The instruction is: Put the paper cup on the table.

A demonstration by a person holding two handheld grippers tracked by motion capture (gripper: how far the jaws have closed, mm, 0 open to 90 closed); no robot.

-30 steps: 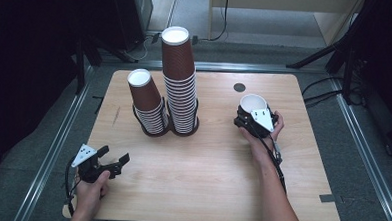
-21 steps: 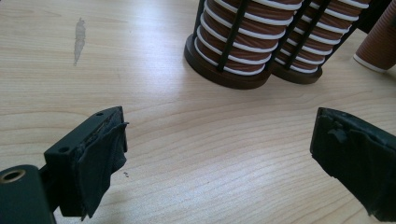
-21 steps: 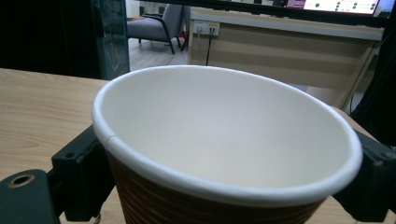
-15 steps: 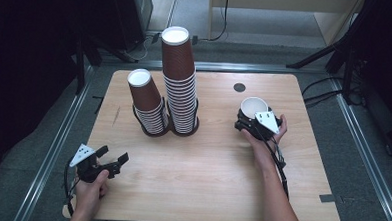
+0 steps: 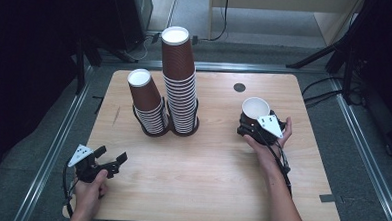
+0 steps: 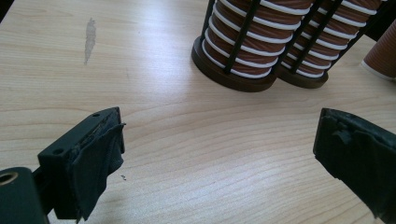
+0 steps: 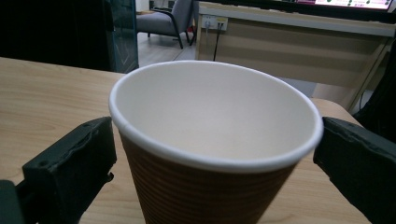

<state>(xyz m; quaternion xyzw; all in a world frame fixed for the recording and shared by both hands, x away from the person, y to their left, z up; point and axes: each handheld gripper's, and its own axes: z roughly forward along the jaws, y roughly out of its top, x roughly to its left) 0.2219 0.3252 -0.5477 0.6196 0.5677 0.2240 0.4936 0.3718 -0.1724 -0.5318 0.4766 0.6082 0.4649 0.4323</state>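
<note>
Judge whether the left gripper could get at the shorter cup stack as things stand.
Probably yes: the left gripper is open and only bare table lies between it and the shorter stack.

A brown ribbed paper cup [image 5: 254, 113] with a white rim and inside stands upright, mouth up, on the right of the tabletop [image 5: 216, 181], well apart from the stacks.
</note>
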